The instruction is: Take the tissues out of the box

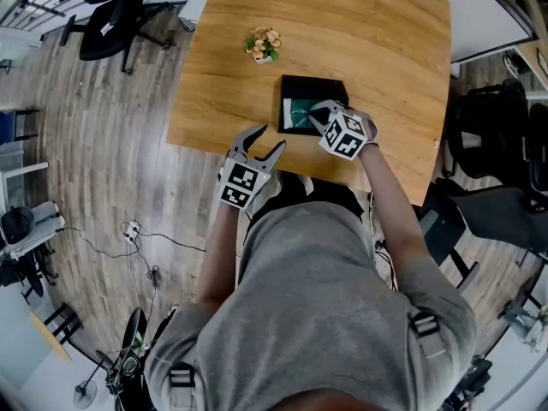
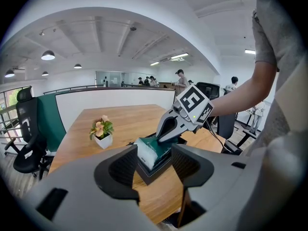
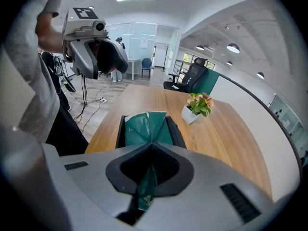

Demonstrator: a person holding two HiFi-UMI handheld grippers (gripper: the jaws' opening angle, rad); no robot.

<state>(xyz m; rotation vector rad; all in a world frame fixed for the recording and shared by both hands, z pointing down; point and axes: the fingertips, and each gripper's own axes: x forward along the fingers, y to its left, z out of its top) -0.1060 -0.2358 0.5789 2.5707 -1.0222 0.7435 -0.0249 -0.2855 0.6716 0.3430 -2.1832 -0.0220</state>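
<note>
A black open box (image 1: 313, 86) sits on the wooden table (image 1: 360, 32) near its front edge. A green tissue pack (image 1: 301, 112) rises from it, tilted up at one end (image 2: 153, 151). My right gripper (image 1: 318, 113) is shut on the pack's green wrapper (image 3: 148, 124), with a pinched strip running back between the jaws. My left gripper (image 1: 265, 143) hangs open at the table's front edge, left of the box, with nothing between its fingers; through its jaws I see the box (image 2: 156, 170) and the right gripper (image 2: 173, 124).
A small potted flower (image 1: 263, 44) stands on the table behind the box, also seen as a white pot (image 3: 196, 108). Office chairs (image 1: 107, 15) stand on the wood floor at the left and right. Cables lie on the floor (image 1: 133, 229).
</note>
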